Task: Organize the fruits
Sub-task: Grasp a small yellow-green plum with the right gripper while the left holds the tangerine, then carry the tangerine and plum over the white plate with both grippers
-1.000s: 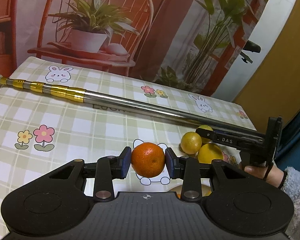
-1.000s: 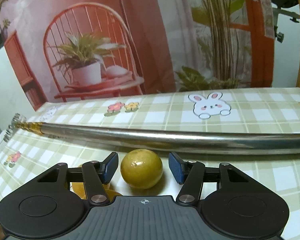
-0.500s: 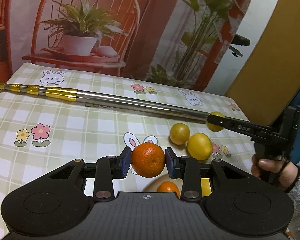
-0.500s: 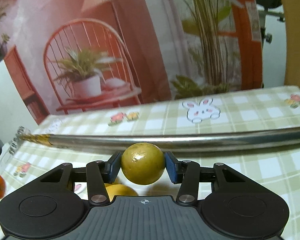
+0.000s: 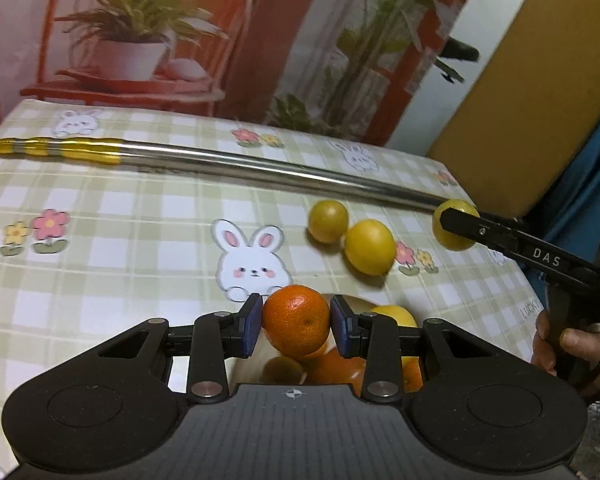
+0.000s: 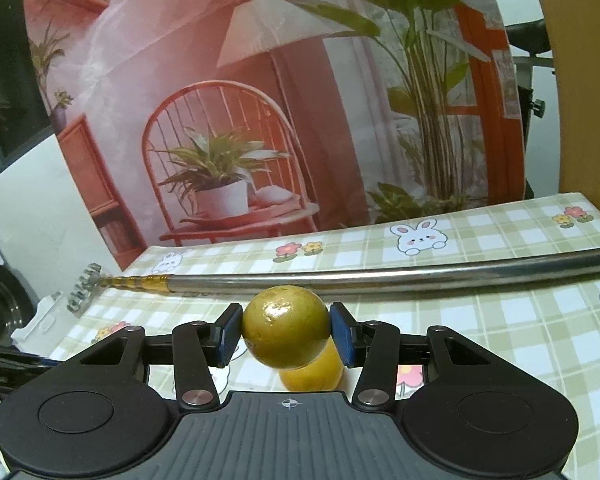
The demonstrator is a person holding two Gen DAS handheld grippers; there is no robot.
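The left gripper [image 5: 296,330] is clenched on a mandarin orange [image 5: 296,320], its blue pads [image 5: 250,326] pressing the fruit from either side; the orange hangs over a shiny metal bowl [image 5: 244,364] at the near edge of the table, just beyond the gripper's body; inside the bowl lie more fruit, an orange one [image 5: 334,370] and a yellow lemon [image 5: 396,316] at its right side, partly hidden behind the finger. Farther off and to the right on the checked tablecloth [image 5: 120,248] printed with rabbits and flowers, a small greenish-yellow citrus [image 5: 328,221] and a larger lemon [image 5: 370,246] sit touching each other; beyond them a long telescopic metal pole [image 5: 220,162] with gold bands at its left end lies across the table from left to right. At the far right the right gripper [image 5: 458,226] comes into the left wrist view as a black bar held by the person's hand [image 5: 568,340]; it grasps a yellow-green citrus fruit [image 5: 452,230] clear above the cloth, near the pole's right end. In the right wrist view the same yellow-green fruit [image 6: 286,326] is squeezed between that gripper's blue pads [image 6: 342,338], lifted off the table; a lemon [image 6: 312,374] lies on the cloth directly below and beyond it; the pole [image 6: 380,274] runs across behind, its toothed head [image 6: 82,290] at the far left edge of the table. A printed backdrop [image 6: 260,120] of a red chair, a potted plant and a lamp stands behind the table.
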